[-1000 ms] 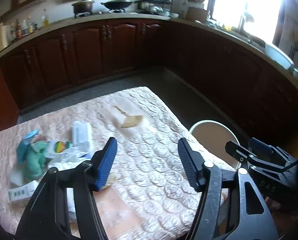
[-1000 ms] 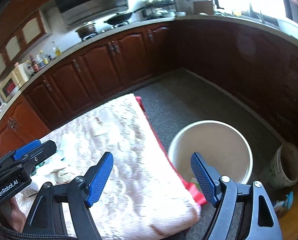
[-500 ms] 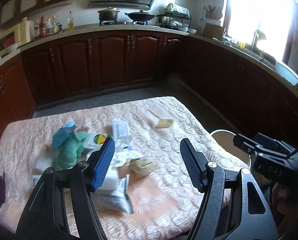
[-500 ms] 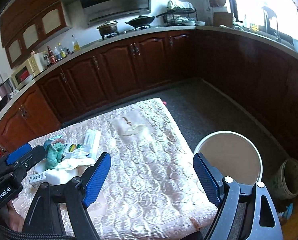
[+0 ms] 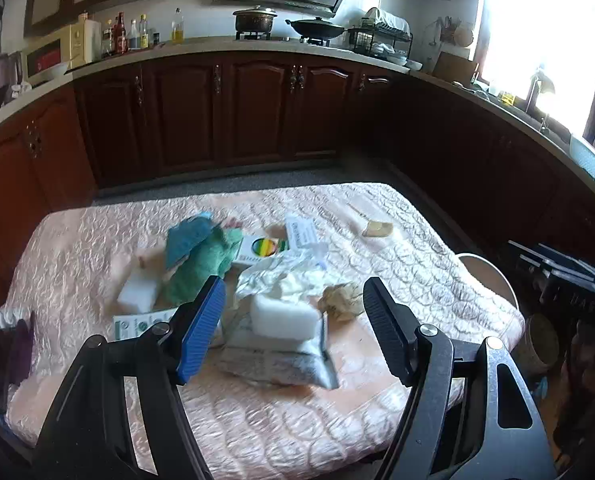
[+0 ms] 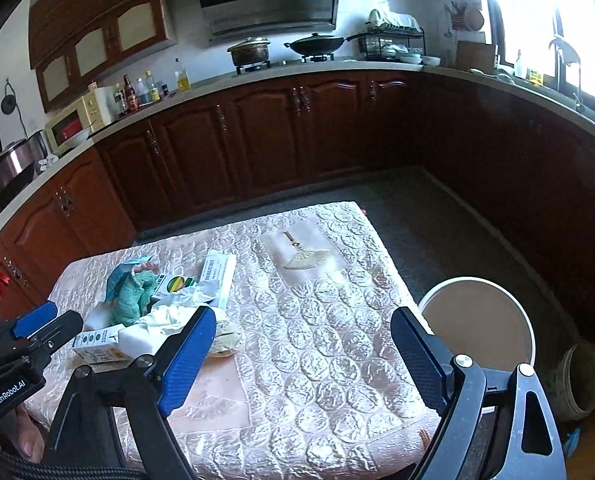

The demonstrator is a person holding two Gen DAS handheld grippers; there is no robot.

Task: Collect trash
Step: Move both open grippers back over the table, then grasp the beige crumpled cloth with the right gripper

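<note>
A heap of trash lies on the pink quilted table cover (image 5: 97,240): a white sponge block (image 5: 283,314) on a silver pouch (image 5: 277,360), a crumpled brown paper ball (image 5: 339,300), a green cloth (image 5: 201,264), a blue wrapper (image 5: 185,236) and small boxes (image 5: 263,248). My left gripper (image 5: 293,292) hovers just short of the heap, its jaws opening, with nothing pressed between them. My right gripper (image 6: 303,316) is above the table's right half, jaws also opening and empty. The heap, with the green cloth (image 6: 131,296), lies to its left. A white-rimmed bucket (image 6: 469,279) stands on the floor beside the table.
A small worn pot (image 6: 581,376) sits on the floor right of the bucket. Dark wooden cabinets (image 6: 265,140) run around the room behind the table. The left gripper (image 6: 29,332) shows at the left edge of the right wrist view, and a purple object (image 5: 13,348) lies at the table's left edge.
Both views have swung left, away from the bucket and toward the heap, which now lies straight ahead of the left gripper. Both pairs of jaws stand wider apart.
</note>
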